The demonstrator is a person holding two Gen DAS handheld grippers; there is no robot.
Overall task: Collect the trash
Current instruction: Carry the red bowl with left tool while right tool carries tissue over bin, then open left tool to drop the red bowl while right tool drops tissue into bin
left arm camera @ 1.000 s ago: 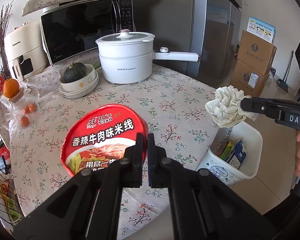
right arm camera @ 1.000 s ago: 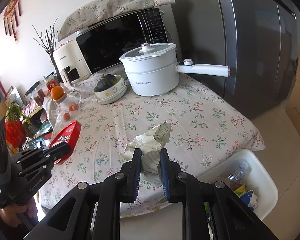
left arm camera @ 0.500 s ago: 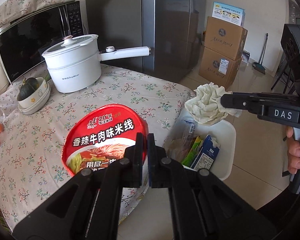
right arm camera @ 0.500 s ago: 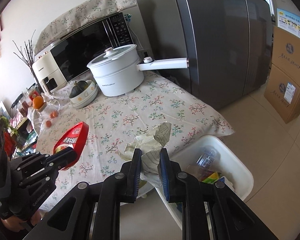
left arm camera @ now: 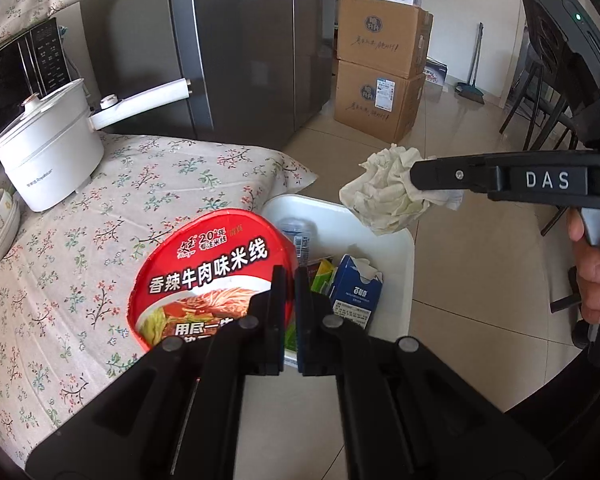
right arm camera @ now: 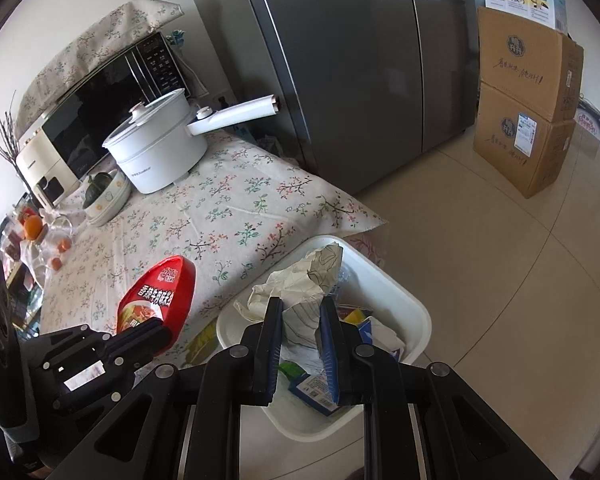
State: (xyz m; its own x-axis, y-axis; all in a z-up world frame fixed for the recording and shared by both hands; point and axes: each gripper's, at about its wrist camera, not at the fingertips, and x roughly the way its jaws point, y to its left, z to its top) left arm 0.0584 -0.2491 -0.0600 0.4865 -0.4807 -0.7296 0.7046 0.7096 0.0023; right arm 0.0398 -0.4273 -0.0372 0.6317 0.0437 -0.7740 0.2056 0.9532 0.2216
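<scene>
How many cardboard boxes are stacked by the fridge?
2: the upper cardboard box sits on the lower cardboard box, on the floor right of the fridge. Others may be hidden behind.

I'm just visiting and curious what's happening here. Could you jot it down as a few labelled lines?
left gripper: shut on red lid, held over table edge
right gripper: shut on tissue, above bin
bin: white, on floor beside table; holds blue carton and wrappers
on table: white pot, bowls
</scene>
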